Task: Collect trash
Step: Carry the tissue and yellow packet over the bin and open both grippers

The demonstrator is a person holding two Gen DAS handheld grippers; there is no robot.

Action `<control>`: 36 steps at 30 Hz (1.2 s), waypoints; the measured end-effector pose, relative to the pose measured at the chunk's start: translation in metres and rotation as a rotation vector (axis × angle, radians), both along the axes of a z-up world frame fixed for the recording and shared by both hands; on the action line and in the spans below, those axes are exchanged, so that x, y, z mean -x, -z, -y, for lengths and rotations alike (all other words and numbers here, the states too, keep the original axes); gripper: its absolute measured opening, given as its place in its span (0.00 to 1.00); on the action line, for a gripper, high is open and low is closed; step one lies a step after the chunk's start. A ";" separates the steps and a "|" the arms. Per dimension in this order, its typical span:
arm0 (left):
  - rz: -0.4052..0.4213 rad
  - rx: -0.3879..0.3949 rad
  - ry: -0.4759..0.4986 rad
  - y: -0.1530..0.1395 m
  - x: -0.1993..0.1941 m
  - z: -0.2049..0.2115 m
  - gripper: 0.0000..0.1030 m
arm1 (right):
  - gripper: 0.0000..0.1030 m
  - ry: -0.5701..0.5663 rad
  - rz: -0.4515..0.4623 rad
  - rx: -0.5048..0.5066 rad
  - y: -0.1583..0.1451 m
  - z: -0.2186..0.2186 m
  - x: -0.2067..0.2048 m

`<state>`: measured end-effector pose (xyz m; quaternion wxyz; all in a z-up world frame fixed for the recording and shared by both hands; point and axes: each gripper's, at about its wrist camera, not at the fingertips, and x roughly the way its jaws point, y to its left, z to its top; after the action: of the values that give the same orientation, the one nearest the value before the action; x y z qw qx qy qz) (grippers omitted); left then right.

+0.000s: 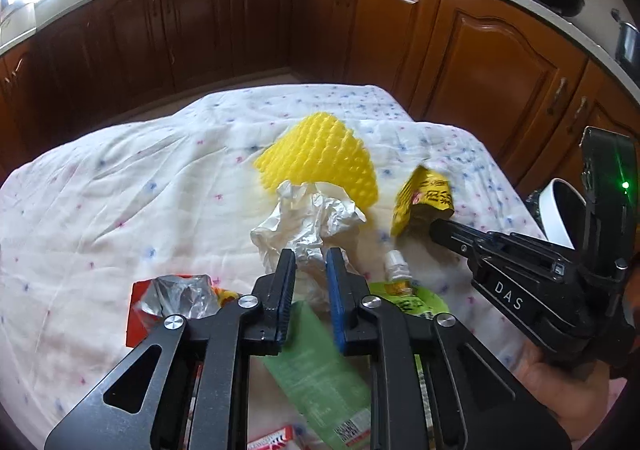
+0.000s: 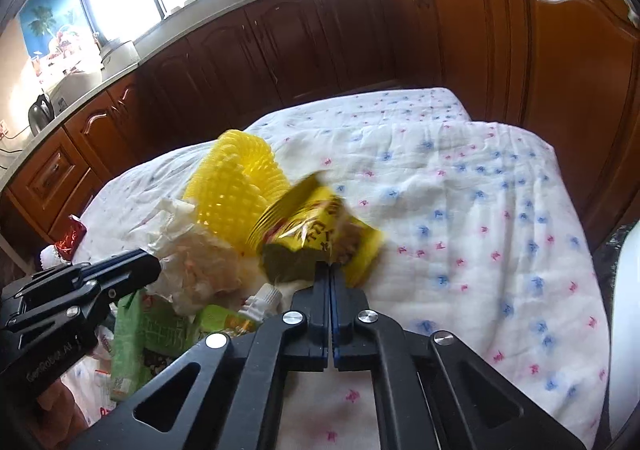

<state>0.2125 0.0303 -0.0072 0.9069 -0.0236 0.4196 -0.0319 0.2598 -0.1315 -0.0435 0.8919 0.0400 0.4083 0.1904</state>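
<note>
— On the flowered cloth (image 1: 120, 178), what is gripped?
— Left gripper (image 1: 311, 260) pinches crumpled white paper (image 1: 308, 222); right gripper (image 2: 330, 270), jaws together, pinches a blurred yellow wrapper (image 2: 316, 230), print unreadable.

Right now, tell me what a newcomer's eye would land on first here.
The yellow foam net stands out first, bright against the flowered cloth near the middle of the table. Just in front of it, the left gripper has its jaws shut on crumpled white paper. To its right, the right gripper pinches a yellow snack bag by its edge.
</note>
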 end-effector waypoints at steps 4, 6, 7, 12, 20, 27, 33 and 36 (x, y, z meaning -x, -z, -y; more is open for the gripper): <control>0.014 0.018 0.012 -0.006 0.006 0.001 0.05 | 0.00 0.009 0.029 -0.005 -0.010 0.007 0.011; 0.033 0.024 0.015 -0.012 0.012 0.001 0.05 | 0.00 0.015 0.044 -0.008 -0.014 0.011 0.016; 0.040 0.026 0.015 -0.014 0.014 0.001 0.04 | 0.00 0.016 0.047 -0.018 -0.016 0.014 0.019; 0.075 0.058 0.024 -0.030 0.025 -0.002 0.04 | 0.00 0.037 0.060 -0.032 -0.025 0.027 0.034; 0.110 0.108 0.083 -0.050 0.041 0.017 0.04 | 0.00 0.107 0.102 -0.036 -0.042 0.066 0.068; 0.112 0.128 0.183 -0.055 0.054 0.062 0.04 | 0.00 0.197 0.125 -0.043 -0.055 0.114 0.097; 0.110 0.134 0.262 -0.056 0.061 0.103 0.04 | 0.00 0.281 0.137 -0.037 -0.061 0.159 0.118; 0.105 0.135 0.295 -0.055 0.061 0.121 0.04 | 0.00 0.320 0.137 -0.027 -0.061 0.179 0.126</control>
<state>0.1516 -0.0912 0.0481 0.9094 -0.0211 0.3672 -0.1939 0.1336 -0.3102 0.0175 0.9360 0.1033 0.3323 0.0535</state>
